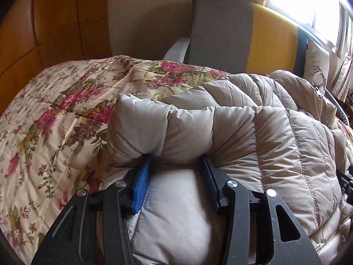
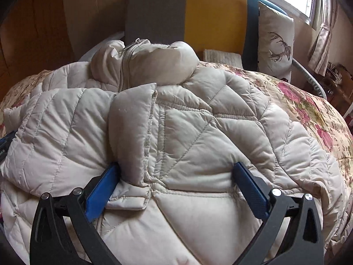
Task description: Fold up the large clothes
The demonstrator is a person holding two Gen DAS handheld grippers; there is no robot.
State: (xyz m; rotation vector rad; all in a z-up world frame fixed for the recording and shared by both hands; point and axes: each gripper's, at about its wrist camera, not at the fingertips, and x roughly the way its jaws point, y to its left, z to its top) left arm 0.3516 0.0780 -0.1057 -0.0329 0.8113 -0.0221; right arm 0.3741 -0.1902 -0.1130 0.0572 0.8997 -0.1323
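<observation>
So left claw (image 1: 176,165) pinching puffy beige coat (image 1: 253,132) | right claw (image 2: 176,174) spread wide, coat between | floral bed (image 1: 55,110)

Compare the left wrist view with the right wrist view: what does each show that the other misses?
Left only: the left hand-held gripper pinching a puffy fold of the jacket, and the wooden wardrobe. Right only: the right hand-held gripper spread wide over the jacket, its zipped hood, the whole deer pillow. Both: jacket, floral bedspread, headboard.

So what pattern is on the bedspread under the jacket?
Cream with pink roses and green leaves; the bedspread shows best in the left wrist view.
</observation>
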